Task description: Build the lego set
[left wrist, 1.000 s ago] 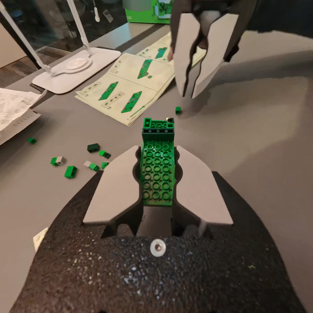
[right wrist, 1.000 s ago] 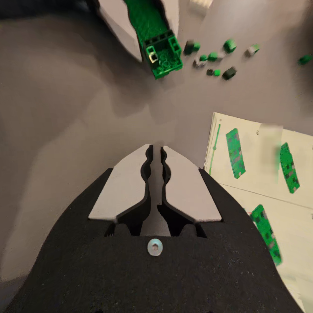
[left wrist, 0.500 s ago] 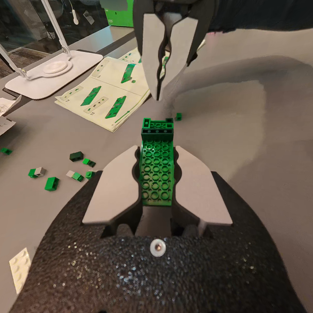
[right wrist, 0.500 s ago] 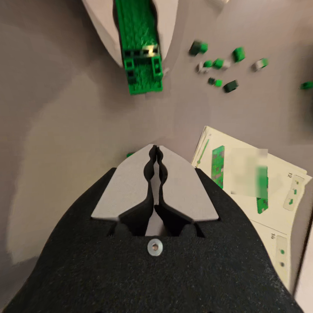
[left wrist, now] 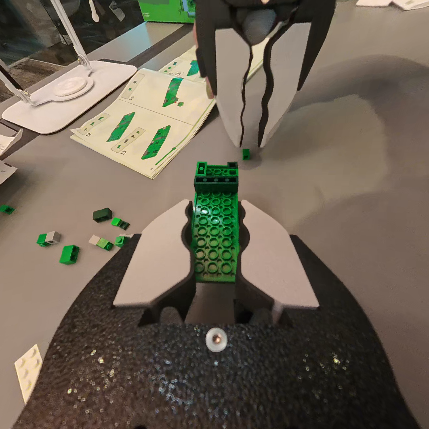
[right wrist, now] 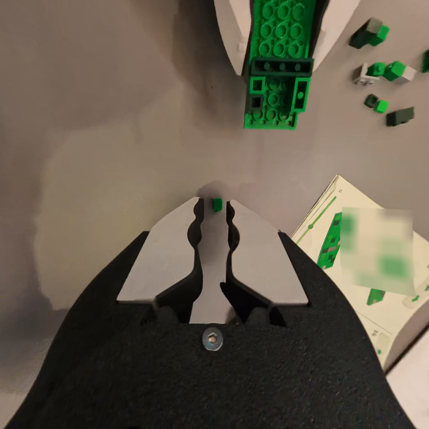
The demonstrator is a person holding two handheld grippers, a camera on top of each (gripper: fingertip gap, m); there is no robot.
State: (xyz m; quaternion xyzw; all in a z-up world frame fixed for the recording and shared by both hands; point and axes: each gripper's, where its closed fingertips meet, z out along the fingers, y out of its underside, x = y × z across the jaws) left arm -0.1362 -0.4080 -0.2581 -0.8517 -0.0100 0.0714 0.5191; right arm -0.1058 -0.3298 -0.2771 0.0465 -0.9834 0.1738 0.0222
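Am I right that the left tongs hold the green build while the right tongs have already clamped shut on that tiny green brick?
Not quite. The right tongs are open around the tiny green brick, gaps either side, as the right wrist view shows. The left tongs do hold the green build.

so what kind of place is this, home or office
Probably an office or lab desk, though I can't be sure: a plain grey tabletop, a white desk lamp base by a glass partition, and an open instruction booklet beside loose green bricks.

Printed step numbers stood beside the build pictures on the open instruction booklet, and small white lettering showed on the green box behind it, too small to make out.
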